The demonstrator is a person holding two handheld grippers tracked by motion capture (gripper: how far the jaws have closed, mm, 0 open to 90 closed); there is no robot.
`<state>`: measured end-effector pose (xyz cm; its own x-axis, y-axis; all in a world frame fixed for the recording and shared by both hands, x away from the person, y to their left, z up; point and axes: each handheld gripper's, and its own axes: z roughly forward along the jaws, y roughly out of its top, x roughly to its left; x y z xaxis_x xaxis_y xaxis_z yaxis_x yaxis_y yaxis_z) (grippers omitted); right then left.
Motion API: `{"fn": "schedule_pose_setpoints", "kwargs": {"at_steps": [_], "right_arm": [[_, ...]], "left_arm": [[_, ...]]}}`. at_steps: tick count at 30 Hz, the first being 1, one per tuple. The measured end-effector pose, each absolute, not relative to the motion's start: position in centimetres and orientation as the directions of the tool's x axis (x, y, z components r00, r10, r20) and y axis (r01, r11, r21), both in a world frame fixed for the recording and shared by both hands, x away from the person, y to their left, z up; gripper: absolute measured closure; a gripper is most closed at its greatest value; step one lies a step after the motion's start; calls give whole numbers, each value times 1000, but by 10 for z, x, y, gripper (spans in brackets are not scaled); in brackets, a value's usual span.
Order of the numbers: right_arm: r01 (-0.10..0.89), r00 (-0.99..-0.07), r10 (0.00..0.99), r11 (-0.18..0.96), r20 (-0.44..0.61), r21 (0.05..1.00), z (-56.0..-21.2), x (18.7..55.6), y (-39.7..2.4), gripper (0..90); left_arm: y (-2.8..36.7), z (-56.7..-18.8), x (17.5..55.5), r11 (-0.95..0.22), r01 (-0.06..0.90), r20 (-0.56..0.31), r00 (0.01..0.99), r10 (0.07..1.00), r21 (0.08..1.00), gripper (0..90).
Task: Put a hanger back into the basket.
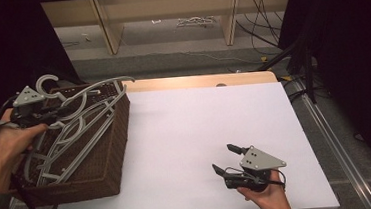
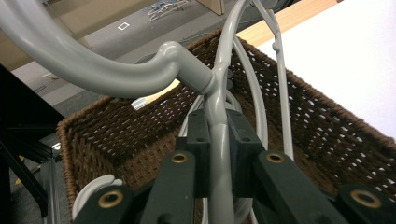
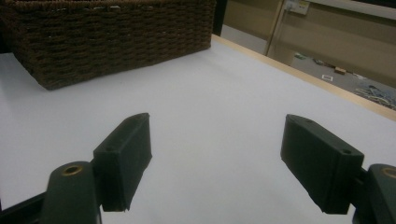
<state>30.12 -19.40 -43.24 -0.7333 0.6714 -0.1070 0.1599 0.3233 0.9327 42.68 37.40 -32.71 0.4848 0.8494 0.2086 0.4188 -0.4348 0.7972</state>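
- While the left gripper (image 2: 218, 154) clamps its fingers (image 2: 198, 140) on a grey hanger (image 1: 80, 100) near its hook, lifting it from the wicker basket (image 1: 112, 155).
- Right gripper (image 1: 225, 160) waits on the white surface (image 1: 190, 129), fingers released, holding nothing.

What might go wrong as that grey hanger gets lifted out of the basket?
1. The left gripper pinches the grey hanger on a thin smooth bar near the hook, so it may swing or slip.
2. Other hangers lie tangled beneath it in the wicker basket; one may snag and come along.
3. The basket sits at the table's left edge, so a snag might drag it off. The right gripper hovers open, far away.
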Motion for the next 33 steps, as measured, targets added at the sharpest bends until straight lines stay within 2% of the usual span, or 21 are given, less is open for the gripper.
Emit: {"fn": "schedule_pose_setpoints", "kwargs": {"at_steps": [7, 16, 22, 33], "right_arm": [[164, -731, 674, 326, -107, 931, -432, 301, -194, 256], [164, -726, 679, 320, -106, 933, -433, 301, -193, 256], [163, -727, 679, 318, -104, 934, -433, 301, -193, 256], [163, -726, 679, 320, -106, 933, -433, 302, -193, 258]], "left_arm": [[389, -333, 424, -412, 446, 196, 454, 869, 794, 813], [405, -338, 419, -319, 452, 132, 398, 908, 833, 814], [406, -345, 427, -395, 485, 191, 418, 888, 780, 814], [404, -372, 434, -413, 543, 172, 439, 882, 731, 813]]}}
